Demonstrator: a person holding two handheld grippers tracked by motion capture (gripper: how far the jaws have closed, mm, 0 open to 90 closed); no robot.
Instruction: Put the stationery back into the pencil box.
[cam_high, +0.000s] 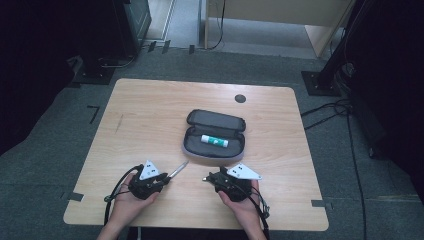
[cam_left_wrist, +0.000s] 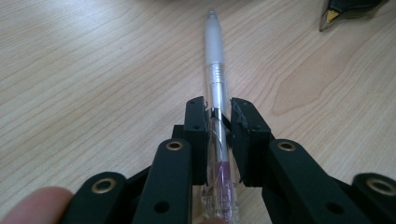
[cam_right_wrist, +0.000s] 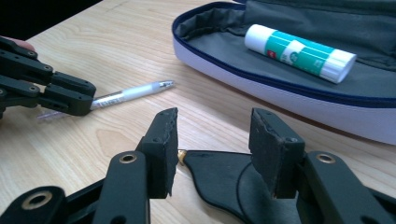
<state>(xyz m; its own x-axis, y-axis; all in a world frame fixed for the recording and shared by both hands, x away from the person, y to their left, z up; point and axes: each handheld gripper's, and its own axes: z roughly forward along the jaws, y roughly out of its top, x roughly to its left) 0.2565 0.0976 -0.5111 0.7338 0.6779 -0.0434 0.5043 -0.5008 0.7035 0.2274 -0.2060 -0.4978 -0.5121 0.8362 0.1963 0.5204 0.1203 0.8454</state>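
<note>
1. The left gripper (cam_left_wrist: 218, 116) is clenched on the clear plastic pen with a frosted grip and silver tip (cam_left_wrist: 215, 88); its pads pinch the barrel near the middle, and the pen lies flat on the pale wooden table (cam_high: 150, 110).
2. The pen lies just in front of the open grey fabric pencil case with dark blue piping (cam_high: 192, 142), tip aimed at the case's near left corner.
3. A white and green glue stick (cam_high: 214, 141) already lies inside the case.
4. The right gripper (cam_right_wrist: 212, 140) waits released, jaws apart with nothing between them, also just before the case.
5. I judge the step to be the pickup of the pen, grasp just made.
6. Next: lift the pen, carry it over the case's near rim, lay it beside the glue stick, then let go.
</note>
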